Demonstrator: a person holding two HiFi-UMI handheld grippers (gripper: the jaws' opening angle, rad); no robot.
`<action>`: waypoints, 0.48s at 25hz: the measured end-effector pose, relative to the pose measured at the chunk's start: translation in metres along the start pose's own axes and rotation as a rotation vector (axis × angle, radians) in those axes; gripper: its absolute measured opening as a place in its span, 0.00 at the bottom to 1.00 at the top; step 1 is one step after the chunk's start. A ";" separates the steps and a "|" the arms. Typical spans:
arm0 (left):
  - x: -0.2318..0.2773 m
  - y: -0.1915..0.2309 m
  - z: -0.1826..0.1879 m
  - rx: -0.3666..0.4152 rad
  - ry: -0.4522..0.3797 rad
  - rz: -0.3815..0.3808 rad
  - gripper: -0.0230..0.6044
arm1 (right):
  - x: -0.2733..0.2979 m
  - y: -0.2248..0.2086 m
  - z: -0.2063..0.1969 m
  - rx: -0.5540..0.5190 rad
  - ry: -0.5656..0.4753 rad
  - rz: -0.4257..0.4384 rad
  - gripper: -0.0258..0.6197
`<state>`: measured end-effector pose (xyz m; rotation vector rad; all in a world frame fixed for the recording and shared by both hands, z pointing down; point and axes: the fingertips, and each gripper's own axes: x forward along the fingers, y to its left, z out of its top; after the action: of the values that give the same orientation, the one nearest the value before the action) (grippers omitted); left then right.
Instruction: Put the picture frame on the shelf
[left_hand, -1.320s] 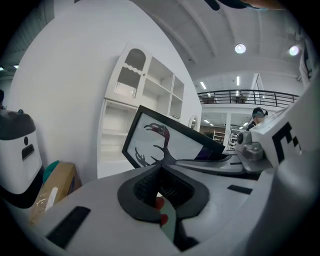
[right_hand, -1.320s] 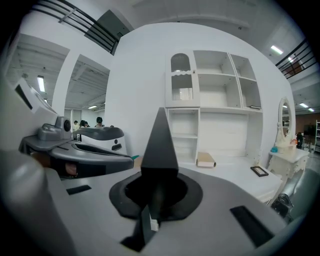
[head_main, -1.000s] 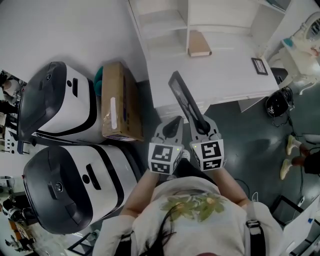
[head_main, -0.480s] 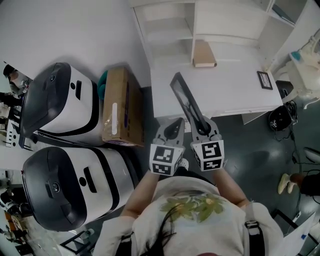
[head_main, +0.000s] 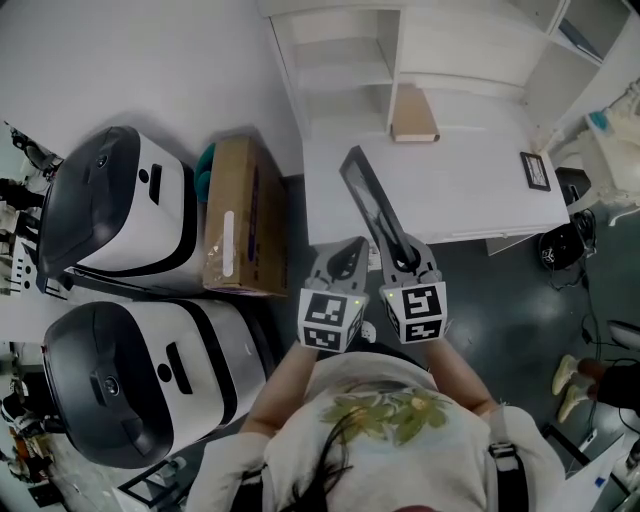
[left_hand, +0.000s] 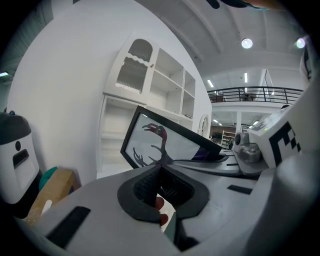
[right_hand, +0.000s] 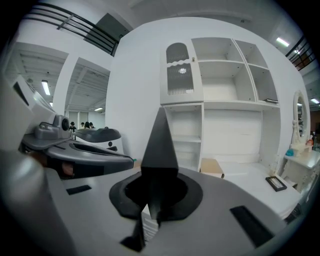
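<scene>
Picture frame (head_main: 368, 200) clamped edge-on in right tool (head_main: 402, 252), projecting forward; left tool (head_main: 347, 256) closed, empty, just beside.

Head view: from above the person, looking steeply down on the left gripper (head_main: 350, 248) and right gripper (head_main: 402, 255) close below, with the desk (head_main: 470, 190) and shelves (head_main: 340, 60) farther off. Left gripper view: riding just behind the jaws, facing forward and a little upward. Right gripper view: the same, facing the shelves squarely. Common to all three: shelves and picture frame (head_main: 368, 195). In each gripper view, the other gripper at the inner edge.
</scene>
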<state>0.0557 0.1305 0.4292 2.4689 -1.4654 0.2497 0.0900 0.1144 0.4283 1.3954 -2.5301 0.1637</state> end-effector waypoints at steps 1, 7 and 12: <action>0.004 0.003 0.001 -0.001 0.003 -0.001 0.07 | 0.005 -0.002 0.001 0.001 0.001 -0.001 0.09; 0.032 0.019 0.018 0.006 -0.005 -0.019 0.07 | 0.035 -0.019 0.009 0.004 0.009 -0.010 0.09; 0.052 0.035 0.019 0.005 0.012 -0.029 0.07 | 0.061 -0.030 0.012 0.009 0.022 -0.022 0.09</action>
<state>0.0499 0.0648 0.4300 2.4866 -1.4243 0.2629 0.0819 0.0460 0.4329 1.4160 -2.4986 0.1858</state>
